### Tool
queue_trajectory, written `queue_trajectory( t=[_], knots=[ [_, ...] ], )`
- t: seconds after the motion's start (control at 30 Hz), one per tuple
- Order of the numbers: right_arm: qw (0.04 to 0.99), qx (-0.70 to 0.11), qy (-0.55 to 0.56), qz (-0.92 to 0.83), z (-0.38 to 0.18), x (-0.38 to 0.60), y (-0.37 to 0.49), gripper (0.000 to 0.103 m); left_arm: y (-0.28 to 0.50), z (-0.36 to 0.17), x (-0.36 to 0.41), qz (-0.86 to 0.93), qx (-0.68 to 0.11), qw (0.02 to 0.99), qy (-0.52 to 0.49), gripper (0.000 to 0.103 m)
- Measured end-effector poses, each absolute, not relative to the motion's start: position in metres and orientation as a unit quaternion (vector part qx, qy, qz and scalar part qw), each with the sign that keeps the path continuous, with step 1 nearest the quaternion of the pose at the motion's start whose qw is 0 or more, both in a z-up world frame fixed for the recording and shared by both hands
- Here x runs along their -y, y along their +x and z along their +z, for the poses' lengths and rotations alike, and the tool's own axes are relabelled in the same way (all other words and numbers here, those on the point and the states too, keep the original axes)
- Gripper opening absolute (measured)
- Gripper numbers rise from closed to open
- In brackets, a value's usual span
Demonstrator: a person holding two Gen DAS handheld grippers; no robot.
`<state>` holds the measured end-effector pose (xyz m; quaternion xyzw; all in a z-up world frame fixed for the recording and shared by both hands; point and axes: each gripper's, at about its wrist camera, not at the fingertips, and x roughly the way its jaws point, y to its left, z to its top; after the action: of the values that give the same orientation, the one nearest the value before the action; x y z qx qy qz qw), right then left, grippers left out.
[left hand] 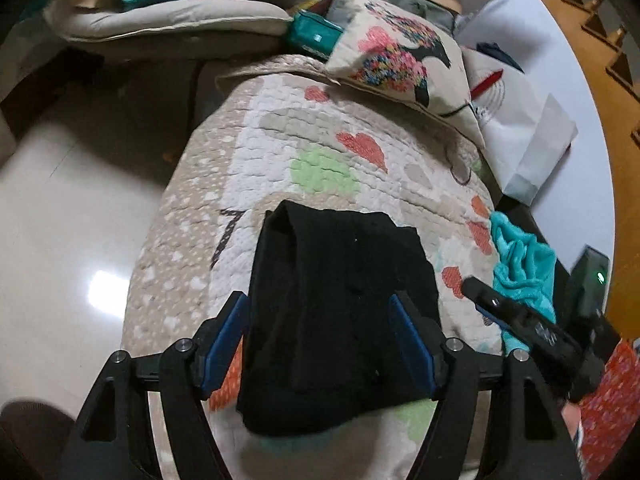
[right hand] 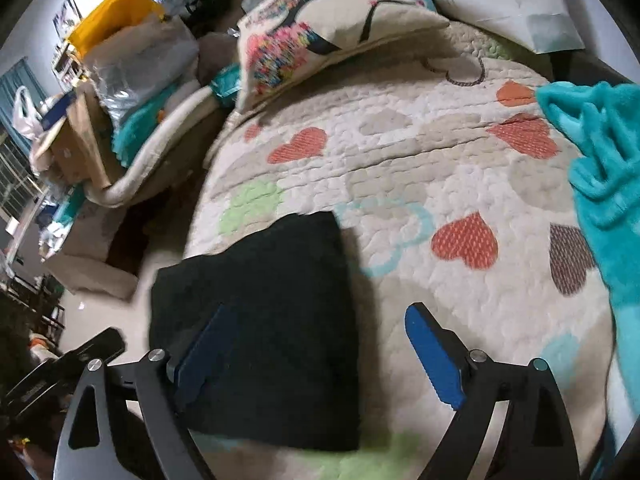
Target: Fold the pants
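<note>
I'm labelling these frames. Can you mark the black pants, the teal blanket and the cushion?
black pants [left hand: 340, 300]: left wrist view, middle of the folded stack.
teal blanket [right hand: 604, 168]: right wrist view, rumpled middle.
cushion [left hand: 400, 52]: left wrist view, colourful printed face.

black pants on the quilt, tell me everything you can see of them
The black pants are folded into a compact, thick, roughly rectangular bundle of soft, matte fabric, with a rolled fold along the far left edge. They lie flat on the heart-patterned quilt, near its front edge. The left gripper straddles the bundle, blue pads at its sides; whether they press cannot be told. The right gripper stands open over its right edge, one finger above the cloth. Waistband and legs are not distinguishable.
</note>
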<state>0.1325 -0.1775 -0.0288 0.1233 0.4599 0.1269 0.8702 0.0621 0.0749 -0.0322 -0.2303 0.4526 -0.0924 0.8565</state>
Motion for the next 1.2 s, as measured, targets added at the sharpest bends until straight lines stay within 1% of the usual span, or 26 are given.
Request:
queue_trajectory(
  t=[0.23, 0.3, 0.37, 0.43, 0.53, 0.57, 0.6, 0.63, 0.67, 0.7, 0.73, 0.77, 0.8, 0.83, 0.9, 1.03, 1.2],
  knots=[
    [0.832, -0.487, 0.22, 0.151, -0.068, 0.197, 0.167, 0.093, 0.092, -0.076, -0.078, -0.106, -0.483, 0.83, -0.257, 0.075],
    [0.821, -0.496, 0.231, 0.165, -0.076, 0.195, 0.172, 0.093, 0.096, -0.091, -0.076, -0.114, -0.494, 0.819, -0.268, 0.08],
    [0.81, -0.503, 0.243, 0.179, -0.085, 0.192, 0.175, 0.093, 0.096, -0.103, -0.073, -0.125, -0.498, 0.811, -0.28, 0.089],
    [0.8, -0.508, 0.255, 0.193, -0.093, 0.187, 0.178, 0.094, 0.094, -0.101, -0.064, -0.127, -0.487, 0.822, -0.267, 0.095],
    [0.804, -0.499, 0.245, 0.21, -0.094, 0.175, 0.18, 0.093, 0.098, -0.098, -0.048, -0.128, -0.502, 0.825, -0.224, 0.095],
    [0.802, -0.5, 0.245, 0.216, -0.094, 0.172, 0.18, 0.092, 0.099, -0.096, -0.042, -0.129, -0.505, 0.827, -0.21, 0.085],
    [0.796, -0.503, 0.247, 0.228, -0.095, 0.167, 0.18, 0.079, 0.098, -0.092, -0.037, -0.134, -0.507, 0.828, -0.201, 0.079],
    [0.791, -0.507, 0.247, 0.235, -0.094, 0.162, 0.179, 0.073, 0.097, -0.089, -0.035, -0.134, -0.506, 0.829, -0.195, 0.069],
    [0.798, -0.504, 0.236, 0.233, -0.091, 0.158, 0.176, 0.072, 0.095, -0.086, -0.034, -0.134, -0.505, 0.831, -0.191, 0.062],
    [0.802, -0.501, 0.226, 0.235, -0.088, 0.155, 0.174, 0.063, 0.094, -0.081, -0.033, -0.136, -0.503, 0.832, -0.188, 0.051],
    [0.805, -0.499, 0.217, 0.236, -0.084, 0.153, 0.173, 0.052, 0.092, -0.079, -0.034, -0.137, -0.502, 0.833, -0.187, 0.047],
    [0.807, -0.497, 0.214, 0.237, -0.081, 0.153, 0.172, 0.048, 0.091, -0.075, -0.035, -0.135, -0.501, 0.834, -0.189, 0.045],
    [0.81, -0.492, 0.212, 0.239, -0.077, 0.153, 0.171, 0.041, 0.092, -0.073, -0.036, -0.135, -0.5, 0.833, -0.192, 0.044],
    [0.813, -0.486, 0.21, 0.241, -0.071, 0.153, 0.169, 0.035, 0.092, -0.07, -0.037, -0.134, -0.5, 0.833, -0.197, 0.043],
    [0.82, -0.476, 0.204, 0.244, -0.062, 0.152, 0.165, 0.032, 0.092, -0.064, -0.036, -0.133, -0.499, 0.832, -0.203, 0.043],
    [0.838, -0.451, 0.188, 0.244, -0.042, 0.151, 0.159, 0.032, 0.097, -0.051, -0.03, -0.134, -0.495, 0.836, -0.197, 0.043],
    [0.849, -0.433, 0.192, 0.236, -0.025, 0.165, 0.164, 0.032, 0.113, -0.032, -0.017, -0.139, -0.485, 0.845, -0.177, 0.043]
  ],
)
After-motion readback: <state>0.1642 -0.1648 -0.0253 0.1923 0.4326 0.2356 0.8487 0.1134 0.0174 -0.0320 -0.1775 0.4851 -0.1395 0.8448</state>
